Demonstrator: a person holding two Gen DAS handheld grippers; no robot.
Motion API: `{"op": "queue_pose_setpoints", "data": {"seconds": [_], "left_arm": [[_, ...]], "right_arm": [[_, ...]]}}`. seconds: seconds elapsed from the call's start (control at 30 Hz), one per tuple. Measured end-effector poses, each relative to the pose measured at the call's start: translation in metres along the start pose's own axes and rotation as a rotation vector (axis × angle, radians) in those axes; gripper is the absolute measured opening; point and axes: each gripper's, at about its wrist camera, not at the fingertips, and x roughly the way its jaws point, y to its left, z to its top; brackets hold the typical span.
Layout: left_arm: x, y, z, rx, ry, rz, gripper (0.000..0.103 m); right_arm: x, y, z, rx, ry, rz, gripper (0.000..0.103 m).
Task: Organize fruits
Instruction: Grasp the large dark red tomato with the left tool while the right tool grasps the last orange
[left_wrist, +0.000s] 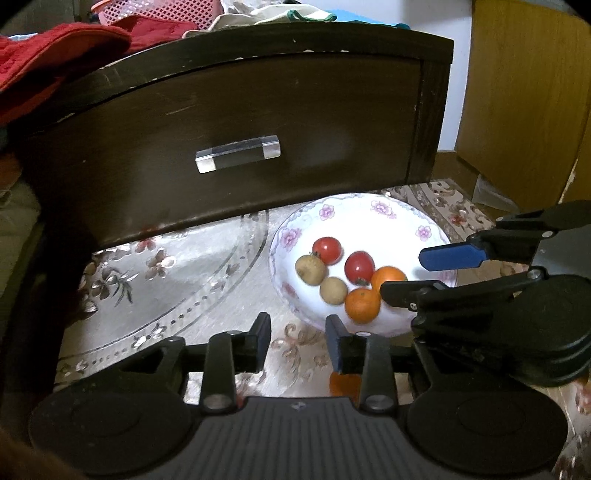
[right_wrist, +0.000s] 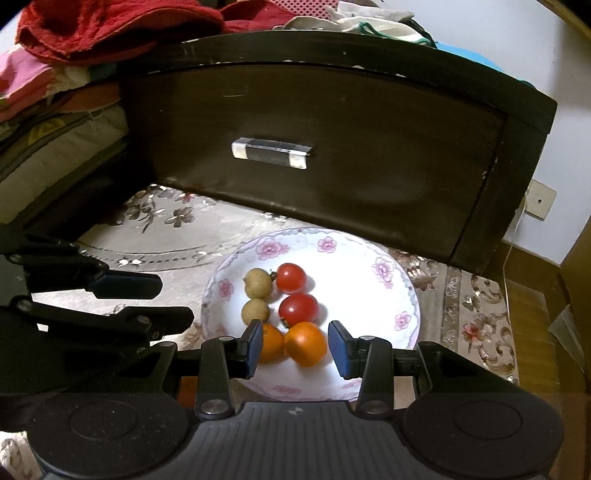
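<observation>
A floral bowl (right_wrist: 384, 269) mid-frame holds six fruits. Both the left gripper (left_wrist: 297, 341) and right gripper (right_wrist: 295, 349) spread wide, empty. No readable writing.

A dark wooden nightstand (right_wrist: 332, 155) fills the scene, its curved drawer front bearing a silver-ended handle (right_wrist: 271, 152). Below it lies a pale floral rug (left_wrist: 155, 280). Red cloth (right_wrist: 110, 26) and other fabrics are heaped on top of the nightstand. To its right stand a white wall (right_wrist: 569, 110) with a socket plate (right_wrist: 540, 199) and a yellow-brown wooden cabinet (left_wrist: 524, 92).
</observation>
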Motion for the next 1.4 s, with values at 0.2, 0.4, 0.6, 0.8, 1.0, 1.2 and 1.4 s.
{"op": "queue_pose_setpoints", "data": {"seconds": [0.2,0.4,0.6,0.8,1.0,1.2,1.4], "left_arm": [[-0.011,0.014,-0.017,-0.008,0.028,0.022,0.04],[-0.014,0.026,-0.039,-0.015,0.073,0.035,0.04],[-0.012,0.033,-0.05,-0.021,0.089,0.029,0.04],[-0.003,0.041,-0.049,-0.034,0.083,0.039,0.042],[0.008,0.05,-0.047,-0.05,0.083,0.071,0.047],[0.019,0.056,-0.048,-0.055,0.091,0.101,0.048],[0.032,0.067,-0.05,-0.084,0.105,0.128,0.048]], "right_arm": [[-0.006,0.007,-0.009,-0.02,0.017,0.03,0.036],[-0.013,0.013,-0.029,-0.03,0.062,0.082,0.036],[-0.006,0.031,-0.032,-0.073,0.084,0.127,0.036],[0.009,0.047,-0.024,-0.095,0.089,0.156,0.036],[0.027,0.054,-0.025,-0.105,0.115,0.168,0.036],[0.031,0.055,-0.023,-0.098,0.129,0.176,0.035],[0.035,0.057,-0.025,-0.095,0.153,0.188,0.034]]}}
